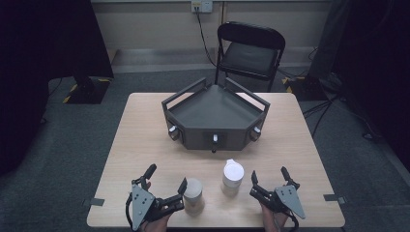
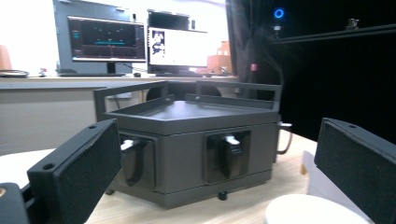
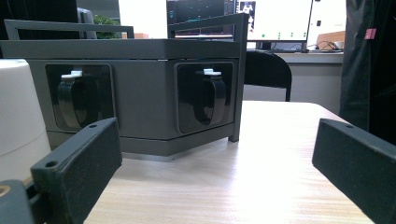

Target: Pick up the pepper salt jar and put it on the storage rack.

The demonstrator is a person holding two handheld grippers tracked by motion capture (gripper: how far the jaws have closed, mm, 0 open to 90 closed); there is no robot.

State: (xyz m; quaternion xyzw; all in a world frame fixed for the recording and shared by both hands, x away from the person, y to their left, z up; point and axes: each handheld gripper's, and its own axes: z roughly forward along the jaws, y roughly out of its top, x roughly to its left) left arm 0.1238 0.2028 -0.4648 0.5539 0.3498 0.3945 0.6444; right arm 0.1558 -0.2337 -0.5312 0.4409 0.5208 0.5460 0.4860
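High view: we hold the left gripper [image 1: 167, 180] released, its inner jaw touching or just beside the beige cup [image 1: 193, 195]; the white cup [image 1: 233, 177] stands upright just left of our right gripper [image 1: 269, 179], also released.
Left gripper view: jaws spread wide; the beige cup's rim [image 2: 313, 210] lies low between them, toward the right jaw; the grey tray unit [image 2: 196, 144] lies beyond.
Right gripper view: jaws parted, holding nothing; the white cup [image 3: 18, 121] lies outside the left jaw, so we judge a leftward shift is needed.
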